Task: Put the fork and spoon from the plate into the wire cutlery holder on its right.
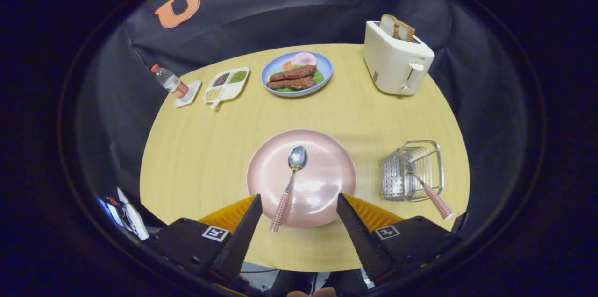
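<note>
Table [196, 147] is carrying pink plate [327, 166], wire holder [413, 171], toaster [397, 61], food plate [322, 66], tray [226, 84] & bottle [169, 81].

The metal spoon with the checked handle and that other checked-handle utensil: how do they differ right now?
The metal spoon lies flat on the pink round plate, bowl fully visible; the other checked-handle utensil leans in the wire cutlery holder, head hidden. The spoon sits between the open gripper fingers; the utensil sits off right. Both share pink-checked handles.
</note>
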Motion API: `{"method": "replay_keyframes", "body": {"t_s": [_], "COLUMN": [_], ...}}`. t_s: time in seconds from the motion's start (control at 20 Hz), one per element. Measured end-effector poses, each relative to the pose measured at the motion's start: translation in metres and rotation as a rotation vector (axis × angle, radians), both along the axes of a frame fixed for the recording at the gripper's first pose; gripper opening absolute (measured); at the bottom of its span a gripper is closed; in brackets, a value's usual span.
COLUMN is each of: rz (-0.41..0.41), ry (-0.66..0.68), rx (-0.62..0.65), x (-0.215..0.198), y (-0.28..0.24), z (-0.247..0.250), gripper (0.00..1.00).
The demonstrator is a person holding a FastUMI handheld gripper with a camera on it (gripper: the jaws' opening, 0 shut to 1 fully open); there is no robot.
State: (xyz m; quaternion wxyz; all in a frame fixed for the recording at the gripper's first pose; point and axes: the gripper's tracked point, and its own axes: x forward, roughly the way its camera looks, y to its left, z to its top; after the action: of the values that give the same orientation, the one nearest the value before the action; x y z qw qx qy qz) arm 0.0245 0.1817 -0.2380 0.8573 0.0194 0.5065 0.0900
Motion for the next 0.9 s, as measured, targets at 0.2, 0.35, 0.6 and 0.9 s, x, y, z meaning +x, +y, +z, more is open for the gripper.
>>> {"method": "replay_keyframes", "body": {"t_s": [0.2, 0.35, 0.6, 0.9], "rz": [-0.032, -0.035, -0.049, -0.075], "ry": [-0.011, 0.006, 0.047, 0.118], "rx": [-0.028, -0.051, -0.064, -0.066], "x": [-0.011, -0.013, -0.011, -0.014], "y": [0.021, 0.027, 0.028, 0.019], "z": [-0.043, -0.066, -0.089, -0.103], "gripper": [0.96, 0.91, 0.56, 0.11]}}
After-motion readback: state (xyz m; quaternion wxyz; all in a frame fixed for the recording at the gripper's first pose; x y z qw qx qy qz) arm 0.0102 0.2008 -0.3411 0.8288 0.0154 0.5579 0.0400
